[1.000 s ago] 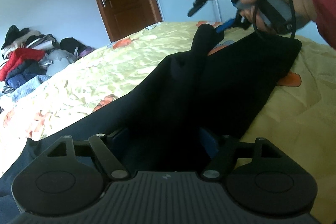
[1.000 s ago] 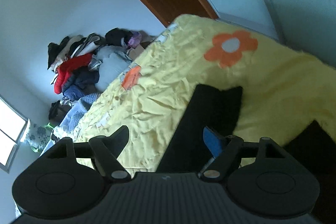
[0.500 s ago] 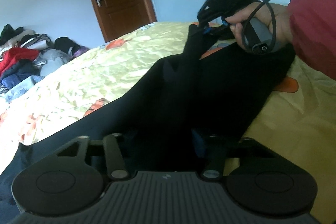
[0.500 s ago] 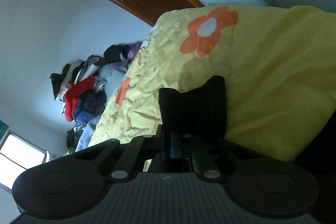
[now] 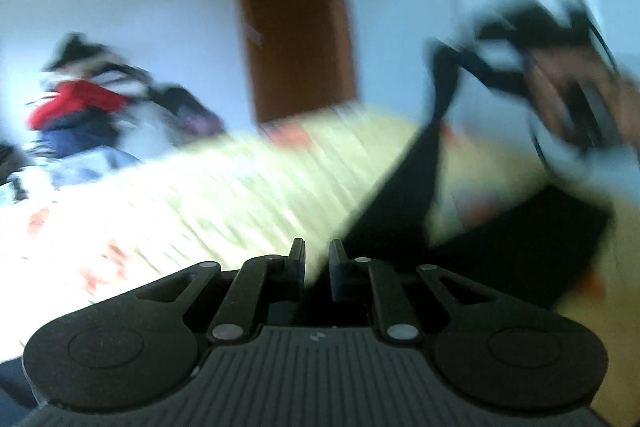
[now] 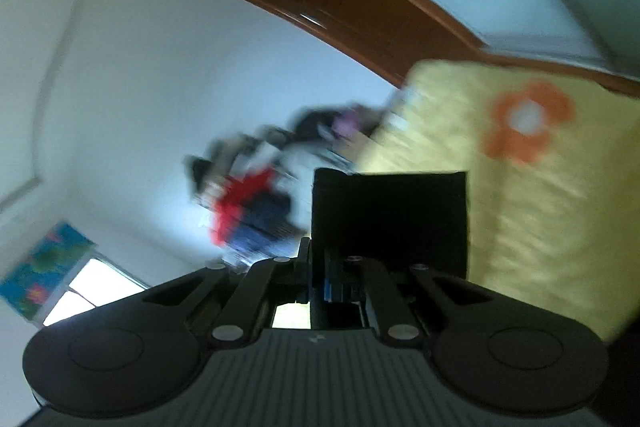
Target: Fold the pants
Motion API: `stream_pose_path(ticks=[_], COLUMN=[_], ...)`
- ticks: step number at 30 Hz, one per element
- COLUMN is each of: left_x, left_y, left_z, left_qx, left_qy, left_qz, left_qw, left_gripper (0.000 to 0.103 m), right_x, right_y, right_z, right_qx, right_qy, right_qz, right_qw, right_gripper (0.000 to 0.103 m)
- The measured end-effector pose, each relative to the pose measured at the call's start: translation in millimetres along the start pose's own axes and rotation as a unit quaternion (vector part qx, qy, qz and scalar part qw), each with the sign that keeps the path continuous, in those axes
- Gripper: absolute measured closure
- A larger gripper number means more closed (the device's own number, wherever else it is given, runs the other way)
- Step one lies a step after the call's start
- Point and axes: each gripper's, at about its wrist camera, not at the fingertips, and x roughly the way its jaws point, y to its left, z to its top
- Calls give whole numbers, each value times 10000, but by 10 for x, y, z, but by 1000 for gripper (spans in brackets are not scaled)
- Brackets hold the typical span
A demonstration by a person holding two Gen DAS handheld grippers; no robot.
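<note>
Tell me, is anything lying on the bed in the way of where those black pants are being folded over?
Nothing visible is. Both the left gripper and right gripper already clamp the black pants, lifting one end. The yellow bedspread beneath looks bare where it shows, though both views are blurred.

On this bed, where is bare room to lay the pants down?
The yellow bedspread lies bare between the clothes pile and the lifted black pants. Crowded on the right, where both grippers hold the fabric. Motion blur hides detail.
</note>
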Motion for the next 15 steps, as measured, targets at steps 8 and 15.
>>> stream_pose_path(ticks=[8, 15], left_x=[-212, -123], left_y=[-46, -315], left_z=[-28, -404], left_qx=[-40, 101], left_qy=[363, 1205], left_qz=[-929, -1553], left_qw=[9950, 9804], left_gripper=[92, 90], right_x=[-977, -1715], right_y=[-64, -886], right_z=[-95, -388], right_qx=[-366, 523], right_qy=[-784, -865], right_qz=[-221, -1560], right_qw=[9960, 9826], right_gripper=[98, 98])
